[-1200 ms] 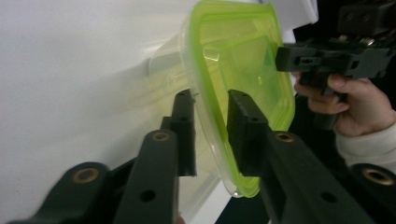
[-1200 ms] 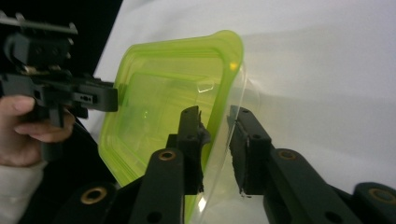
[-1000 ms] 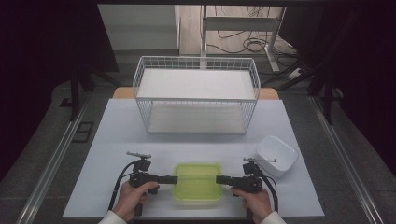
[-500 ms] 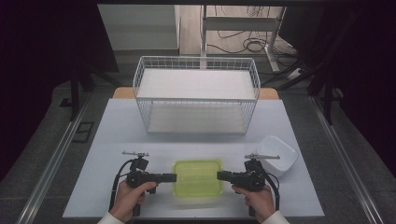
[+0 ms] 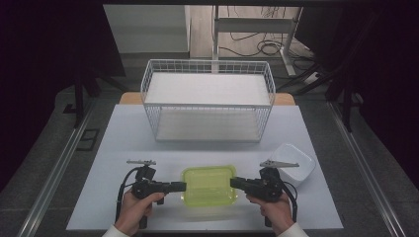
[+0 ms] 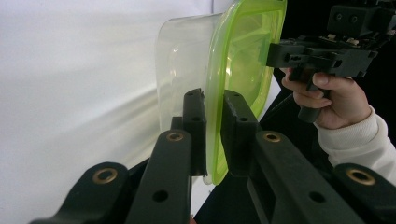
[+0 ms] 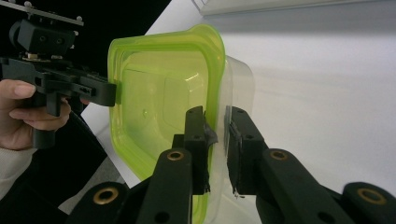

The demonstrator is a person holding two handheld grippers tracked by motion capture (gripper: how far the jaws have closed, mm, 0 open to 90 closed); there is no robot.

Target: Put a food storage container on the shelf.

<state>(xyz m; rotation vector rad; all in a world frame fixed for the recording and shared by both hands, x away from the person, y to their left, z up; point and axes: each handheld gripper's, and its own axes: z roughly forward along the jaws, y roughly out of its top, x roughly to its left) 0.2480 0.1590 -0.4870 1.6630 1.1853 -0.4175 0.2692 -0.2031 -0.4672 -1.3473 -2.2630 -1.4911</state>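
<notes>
Two hand-held grippers clamp one box: the left hand-held gripper [image 5: 181, 186] pinches its left rim, the right hand-held gripper [image 5: 236, 183] its right rim, jaws closed on the lid's edge. The box [image 5: 208, 185] is a clear rounded tub under a translucent lime-green lid, held level just above the table's [image 5: 123, 143] near edge. A white bowl [image 5: 296, 163] sits right; a wire basket [image 5: 207, 101] stands behind.

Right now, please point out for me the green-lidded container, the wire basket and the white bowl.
green-lidded container [image 5: 208, 184]: high view, middle of the green lid.
wire basket [image 5: 207, 105]: high view, front top rim.
white bowl [image 5: 300, 161]: high view, bare inner wall near its right rim.
</notes>
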